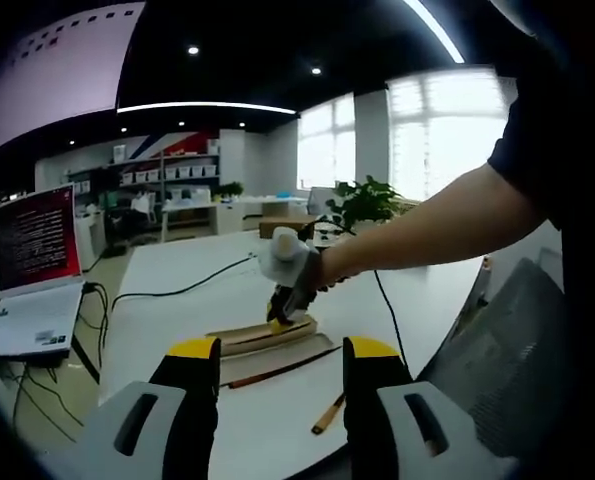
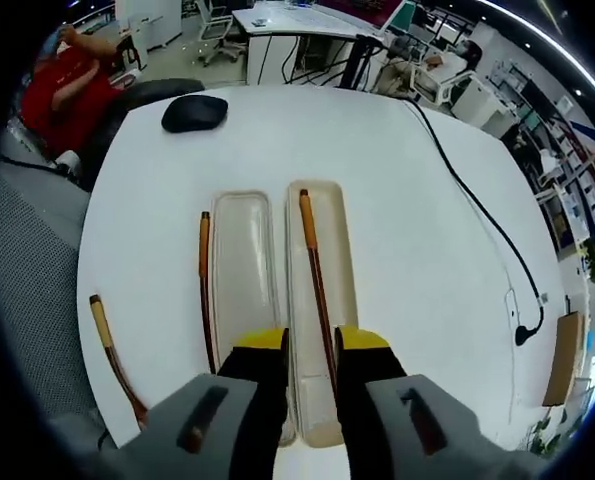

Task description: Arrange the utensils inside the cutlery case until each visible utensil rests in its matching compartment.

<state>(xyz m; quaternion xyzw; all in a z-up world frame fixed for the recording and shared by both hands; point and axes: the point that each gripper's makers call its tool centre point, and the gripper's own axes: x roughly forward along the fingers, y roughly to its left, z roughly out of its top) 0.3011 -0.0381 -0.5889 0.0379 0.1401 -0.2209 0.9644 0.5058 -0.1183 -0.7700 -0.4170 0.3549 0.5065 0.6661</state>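
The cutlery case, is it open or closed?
Open: the cutlery case shows two uncovered trays side by side, one chopstick lying inside the right-hand one.

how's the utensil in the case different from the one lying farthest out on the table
The utensil in the case lies inside the case's right half, parallel to its sides; the outermost utensil lies on the bare table, angled, well apart from the case. The first sits between the right gripper jaws; the other is untouched. Both are slim, dark-shafted, with lighter handles.

A smooth, matt white counter point(image 2: 397, 230) carries a pale, translucent plastic cutlery case point(image 2: 329, 215) with a soft sheen. Dark wood-look utensils point(image 2: 315, 270) with lighter tan ends lie in and beside it. The right gripper point(image 2: 309, 372) shows glossy yellow tips over matt black and grey plastic.
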